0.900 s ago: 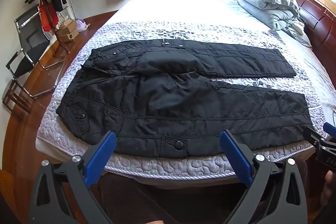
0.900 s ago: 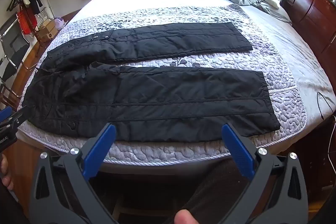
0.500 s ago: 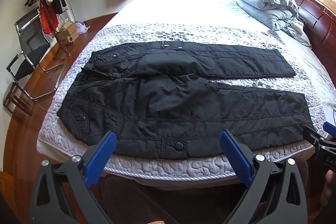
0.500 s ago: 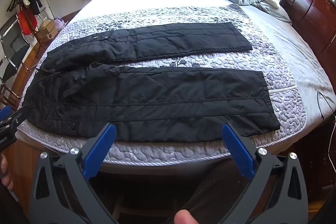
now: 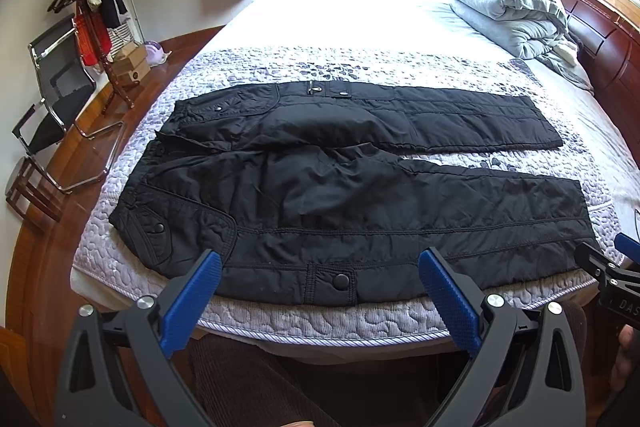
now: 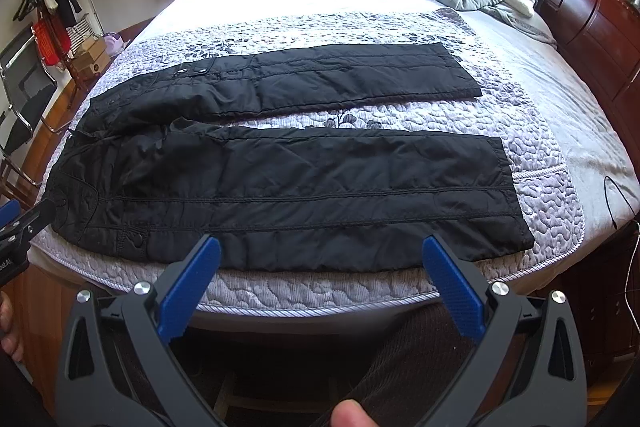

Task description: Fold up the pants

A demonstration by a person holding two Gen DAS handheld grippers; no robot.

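Note:
Black quilted pants [image 5: 344,187] lie flat across the quilted bed cover [image 5: 320,319], waist at the left, both legs stretched to the right with a gap between them. My left gripper [image 5: 320,259] hovers open over the near edge of the pants by the snap pocket, nothing between its blue pads. In the right wrist view the pants [image 6: 304,187] lie the same way. My right gripper [image 6: 320,247] is open above the near leg's lower edge, holding nothing. Each gripper shows at the edge of the other's view.
A folded grey duvet [image 5: 504,7] lies at the bed's far right by the dark wooden headboard [image 6: 592,19]. A chair [image 5: 52,99], coat rack [image 5: 88,11] and boxes [image 5: 130,67] stand on the wooden floor at the left. A person's brown trouser legs [image 6: 404,359] are below the grippers.
The left gripper has drifted slightly, so the pants sit a little to the right in its view. The right view is nearly unchanged. Both grippers stay open.

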